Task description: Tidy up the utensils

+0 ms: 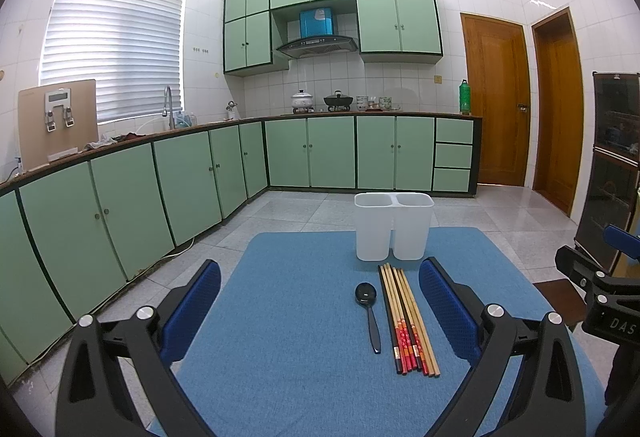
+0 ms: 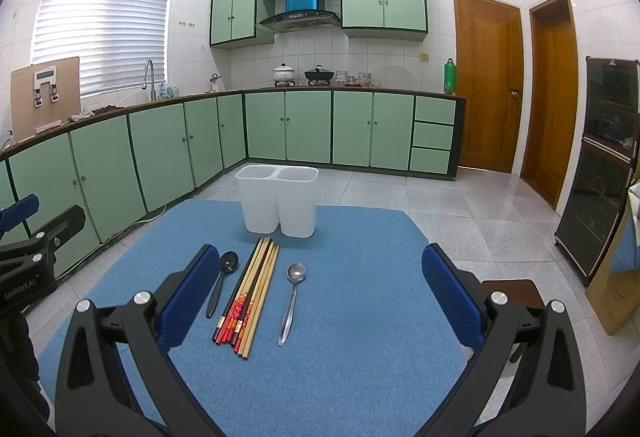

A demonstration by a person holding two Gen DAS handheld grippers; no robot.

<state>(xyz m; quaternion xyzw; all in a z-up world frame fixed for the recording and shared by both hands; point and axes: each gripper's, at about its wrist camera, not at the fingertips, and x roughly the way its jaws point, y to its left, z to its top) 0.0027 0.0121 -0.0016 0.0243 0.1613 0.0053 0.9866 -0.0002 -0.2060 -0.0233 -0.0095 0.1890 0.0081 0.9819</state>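
Both the left gripper [image 1: 320, 301] and right gripper [image 2: 318, 285] hover spread wide, holding nothing. Just before the two-compartment white holder [image 2: 278, 201] lie light, stiff, roll-prone chopsticks [image 2: 250, 295]; best pinched mid-length.

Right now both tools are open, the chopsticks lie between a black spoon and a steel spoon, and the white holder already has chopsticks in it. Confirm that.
Wrong on one point: the holder is empty, as the right wrist view shows. The chopsticks all lie on the mat between the black spoon and the steel spoon, and both tools are open.
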